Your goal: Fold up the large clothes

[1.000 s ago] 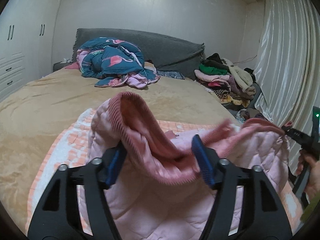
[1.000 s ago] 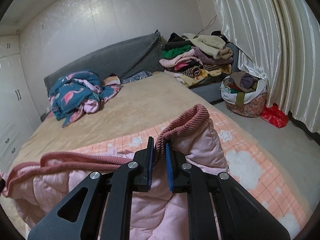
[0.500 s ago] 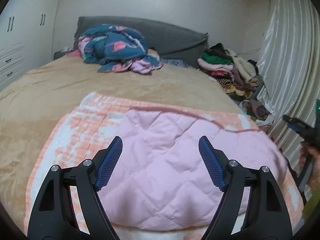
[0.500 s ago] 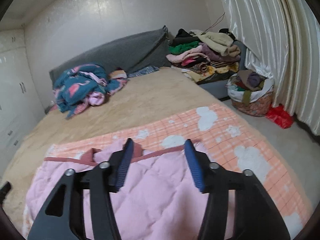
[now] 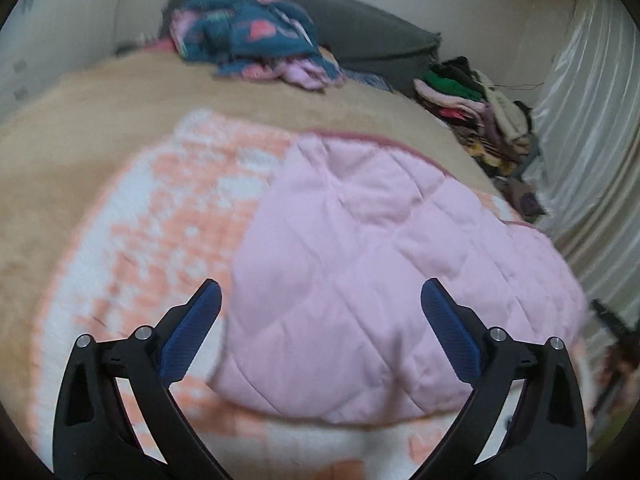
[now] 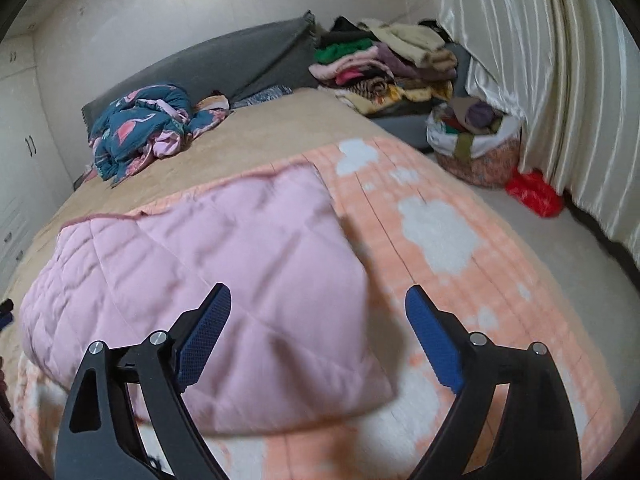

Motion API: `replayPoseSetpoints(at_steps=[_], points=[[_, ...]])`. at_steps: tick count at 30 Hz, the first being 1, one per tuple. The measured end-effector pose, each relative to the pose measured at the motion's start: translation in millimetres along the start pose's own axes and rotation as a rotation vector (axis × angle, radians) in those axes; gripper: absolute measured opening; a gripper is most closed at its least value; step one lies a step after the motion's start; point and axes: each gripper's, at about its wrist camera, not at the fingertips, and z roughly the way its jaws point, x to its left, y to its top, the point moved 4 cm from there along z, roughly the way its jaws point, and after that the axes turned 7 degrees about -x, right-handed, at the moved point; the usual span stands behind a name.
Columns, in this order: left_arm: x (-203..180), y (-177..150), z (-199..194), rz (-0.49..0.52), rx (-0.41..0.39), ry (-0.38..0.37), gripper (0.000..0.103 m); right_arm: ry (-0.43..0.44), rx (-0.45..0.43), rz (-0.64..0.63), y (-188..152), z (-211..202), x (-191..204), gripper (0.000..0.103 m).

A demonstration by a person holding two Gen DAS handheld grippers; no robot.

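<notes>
Now released: both my jaws opening wide, nothing gripped.
Left gripper (image 5: pixel 320 304) and right gripper (image 6: pixel 318 304) let go the ribbed hem; pink quilted garment (image 5: pixel 372 248) lies folded ahead of them on the checked blanket (image 6: pixel 440 220). Fold landed.

Left gripper (image 5: pixel 320 294): black arms, blue ribbed pads, tilted downward; jaws opening, spread wide, nothing gripped between them. Right gripper (image 6: pixel 318 298): same build, tilted downward; jaws opening, spread wide, pads pressing on nothing. Person's hands: not clearly visible in either wrist view.
</notes>
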Motion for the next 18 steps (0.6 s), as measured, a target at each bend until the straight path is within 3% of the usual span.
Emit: replayPoseSetpoints(at_steps=[2,7,8,9,10,11,13,18], points=[[3,-10,6,0.01,0.041,-0.021,0.093,0.006,0.015,0.019,-12,3,-9,0.088],[5,-27,23,0.044,0.081,0.039,0.093,0.067,0.058,-0.017,-28,25,0,0.087],[5,-29,26,0.039,0.079,0.044,0.092,0.071,0.061,-0.033,-30,29,4,0.075],[5,-31,29,0.036,0.076,0.044,0.079,0.077,0.063,-0.046,-31,33,8,0.056],[4,-31,30,0.034,0.069,0.04,0.056,0.081,0.066,-0.06,-31,37,14,0.049],[2,-29,30,0.031,0.059,0.043,0.048,0.08,0.063,-0.068,-30,40,19,0.034],[-3,-23,30,0.045,0.034,0.047,0.028,0.085,0.046,-0.066,-22,40,29,0.025],[-10,3,36,0.079,-0.032,0.088,0.023,0.035,0.03,-0.007,18,54,42,0.02]])
